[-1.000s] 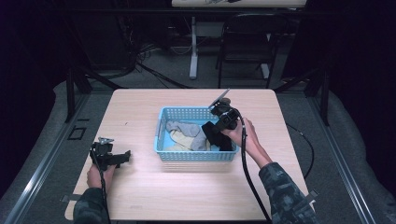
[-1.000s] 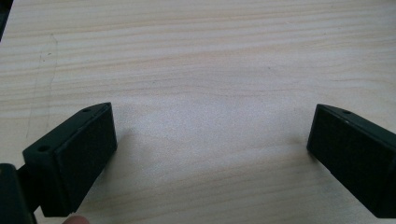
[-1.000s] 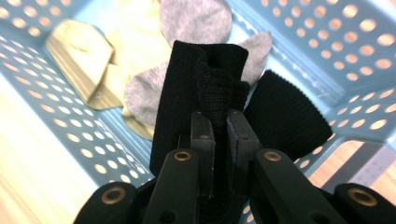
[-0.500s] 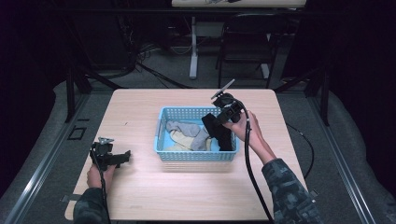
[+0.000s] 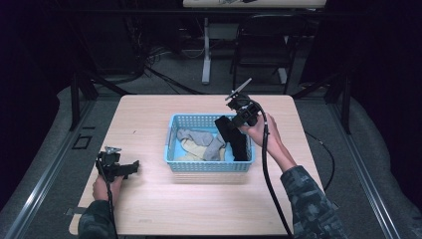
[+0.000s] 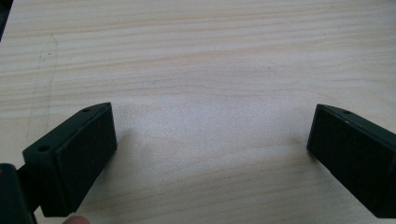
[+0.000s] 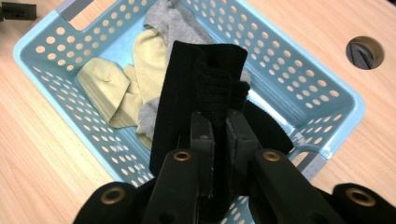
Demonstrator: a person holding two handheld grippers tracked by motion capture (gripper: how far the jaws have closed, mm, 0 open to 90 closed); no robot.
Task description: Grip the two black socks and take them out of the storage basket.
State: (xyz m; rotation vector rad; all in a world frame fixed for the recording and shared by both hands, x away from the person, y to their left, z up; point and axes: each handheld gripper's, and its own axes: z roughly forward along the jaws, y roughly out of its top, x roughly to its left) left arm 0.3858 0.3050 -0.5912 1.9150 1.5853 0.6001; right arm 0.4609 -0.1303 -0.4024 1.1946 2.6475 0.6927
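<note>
A light blue perforated basket (image 5: 209, 165) (image 7: 327, 107) sits mid-table and holds a grey sock (image 5: 205, 141) (image 7: 173, 21) and a pale yellow sock (image 5: 191, 148) (image 7: 119, 79). My right gripper (image 5: 233, 121) (image 7: 219, 135) is shut on a black sock (image 5: 234, 139) (image 7: 205, 88), which hangs from the jaws over the basket's right end, its lower part draped inside. My left gripper (image 5: 130, 168) (image 6: 210, 144) rests low over bare wood at the table's left front, jaws wide open with nothing between them.
The wooden table (image 5: 149, 114) has free surface left, right and in front of the basket. A round cable hole (image 7: 365, 52) is in the tabletop beyond the basket. A chair (image 5: 263, 45) and a stand (image 5: 206, 55) are on the floor behind the table.
My right gripper has risen and moved slightly back, lifting the black sock up out of the basket. The left gripper has stayed put.
</note>
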